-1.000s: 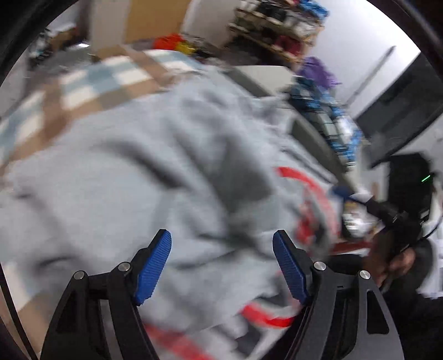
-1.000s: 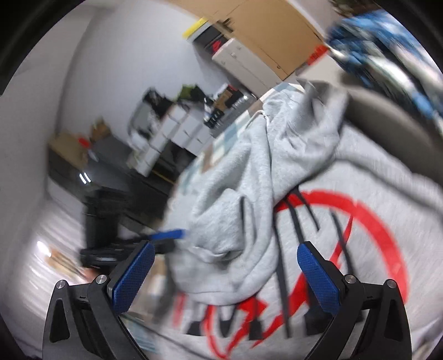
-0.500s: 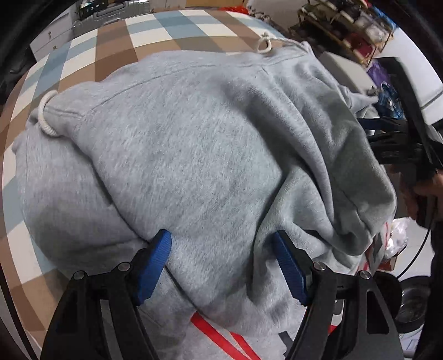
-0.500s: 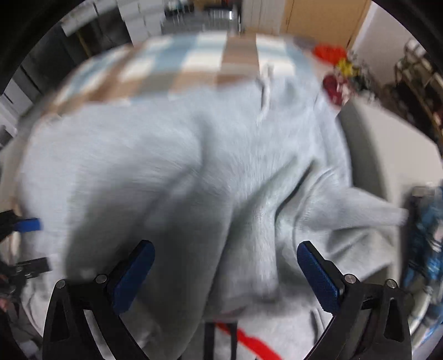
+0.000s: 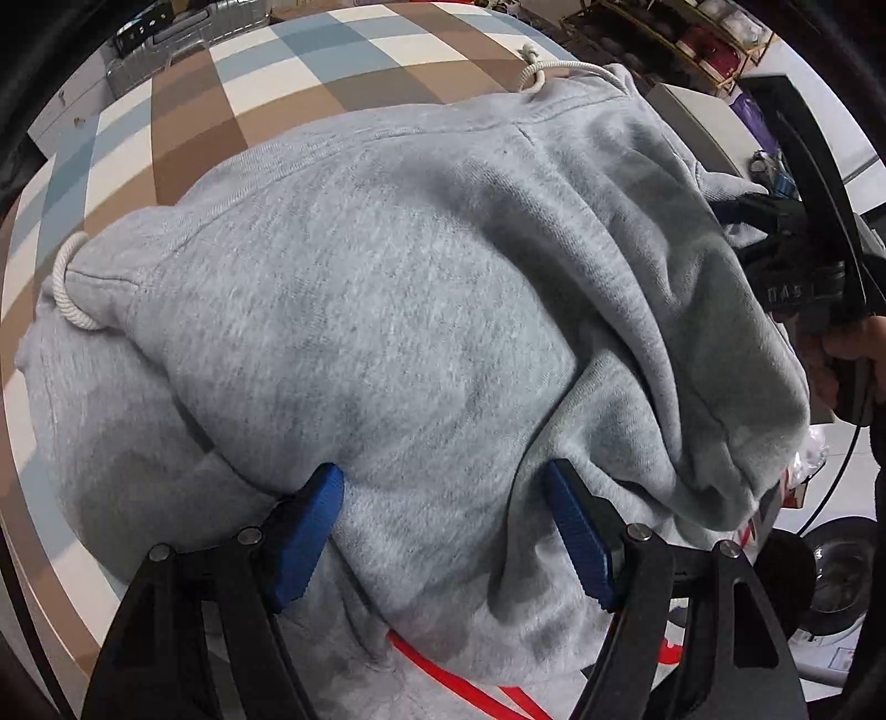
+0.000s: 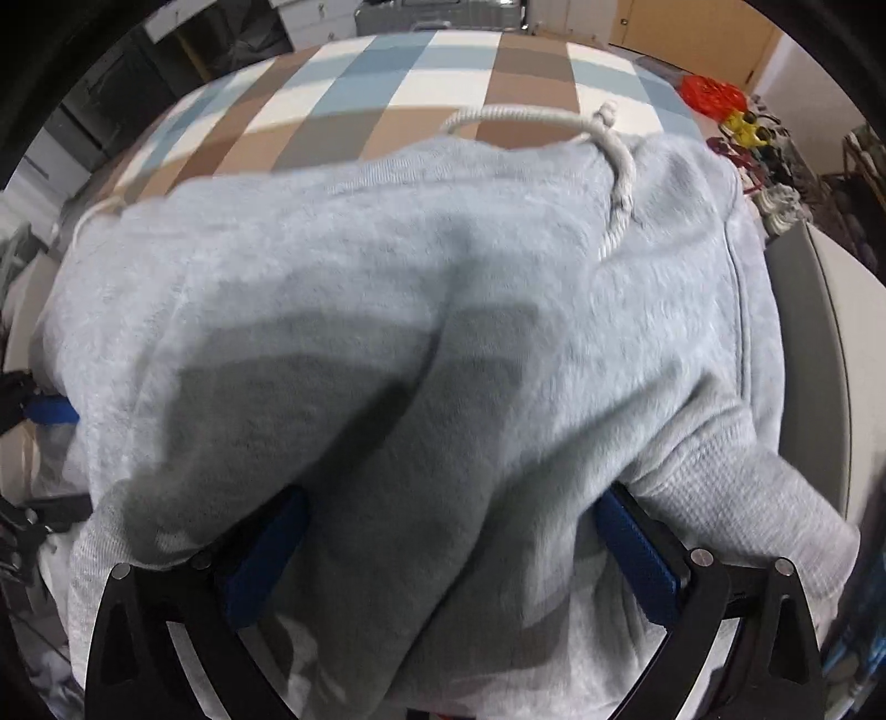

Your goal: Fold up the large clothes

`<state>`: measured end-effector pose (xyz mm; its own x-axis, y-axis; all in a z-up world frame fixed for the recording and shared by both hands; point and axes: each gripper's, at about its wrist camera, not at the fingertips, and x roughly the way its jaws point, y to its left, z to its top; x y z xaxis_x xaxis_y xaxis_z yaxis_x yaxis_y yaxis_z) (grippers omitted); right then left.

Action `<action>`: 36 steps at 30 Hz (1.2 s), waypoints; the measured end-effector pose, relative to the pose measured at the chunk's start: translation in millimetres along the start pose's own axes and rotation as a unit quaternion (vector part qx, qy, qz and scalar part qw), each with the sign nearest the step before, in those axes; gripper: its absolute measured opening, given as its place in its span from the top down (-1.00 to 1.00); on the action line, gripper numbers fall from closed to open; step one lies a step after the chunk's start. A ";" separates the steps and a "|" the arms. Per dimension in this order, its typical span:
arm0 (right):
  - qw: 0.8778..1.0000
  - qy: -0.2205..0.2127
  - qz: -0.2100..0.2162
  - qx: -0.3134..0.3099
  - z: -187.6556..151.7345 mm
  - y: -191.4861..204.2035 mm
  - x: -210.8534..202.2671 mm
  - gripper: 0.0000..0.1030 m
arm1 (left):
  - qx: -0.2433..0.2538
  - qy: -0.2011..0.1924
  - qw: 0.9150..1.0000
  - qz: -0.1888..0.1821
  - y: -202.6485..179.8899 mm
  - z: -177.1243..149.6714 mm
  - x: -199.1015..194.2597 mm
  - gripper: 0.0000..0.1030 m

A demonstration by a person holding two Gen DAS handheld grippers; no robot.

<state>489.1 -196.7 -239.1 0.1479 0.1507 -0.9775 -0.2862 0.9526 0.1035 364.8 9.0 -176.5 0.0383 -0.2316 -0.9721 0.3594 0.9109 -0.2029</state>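
Observation:
A large grey hoodie (image 5: 415, 304) lies bunched on a table with a brown, blue and white checked cloth (image 5: 221, 99). Its white drawstring (image 5: 69, 293) shows at the hood's edge, and a red print (image 5: 459, 681) peeks out below. My left gripper (image 5: 443, 471) points down onto the hood, open wide, with a bulge of grey fabric between its blue pads. My right gripper (image 6: 451, 498) points down at the same hoodie (image 6: 387, 332), also open, with cloth draped between and over its fingers. The drawstring (image 6: 614, 166) lies near the far edge. The right gripper (image 5: 786, 249) shows at the hoodie's right side.
Bare checked cloth (image 6: 415, 77) lies beyond the hoodie. A person's hand (image 5: 853, 354) holds the right gripper. Shelves (image 5: 692, 39) and a grey case (image 5: 194, 27) stand behind the table. Red and yellow items (image 6: 714, 94) sit at the far right beside a pale grey surface (image 6: 819, 332).
Both views swung from blurred looks across the room to looking down on the hoodie. Both grippers sank closer to the fabric, which now bulges between the fingers. The jaw widths look unchanged.

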 end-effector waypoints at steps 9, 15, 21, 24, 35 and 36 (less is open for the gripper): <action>0.999 -0.025 -0.026 0.023 46.8 -3.0 8.6 -1.00 | 0.008 -0.008 0.999 0.034 10.5 33.5 22.8 -0.40; 0.999 -0.029 -0.030 0.033 67.2 -6.5 16.6 -1.00 | 0.010 -0.007 0.998 0.056 26.8 73.1 43.1 -0.40; 0.998 -0.048 -0.033 0.038 79.9 -7.7 17.6 -1.00 | 0.000 -0.024 0.997 0.070 51.0 100.8 60.6 -0.42; 0.997 -0.067 -0.031 0.035 79.9 -9.3 17.8 -1.00 | -0.002 -0.037 0.997 0.065 62.0 91.8 64.6 -0.43; 0.997 -0.069 0.011 0.041 -30.6 -24.4 -24.1 -1.00 | 0.033 -0.050 0.990 0.129 70.1 -38.2 58.2 -0.43; 0.996 -0.081 0.007 0.039 -45.5 -25.9 -33.4 -1.00 | 0.030 -0.062 0.990 0.126 72.1 -58.5 49.9 -0.43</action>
<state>448.6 -238.4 -217.5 0.2974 0.1989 -0.9338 -0.2151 0.9669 0.1375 338.0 83.1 -246.5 0.2468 -0.0430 -0.9681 0.3784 0.9240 0.0554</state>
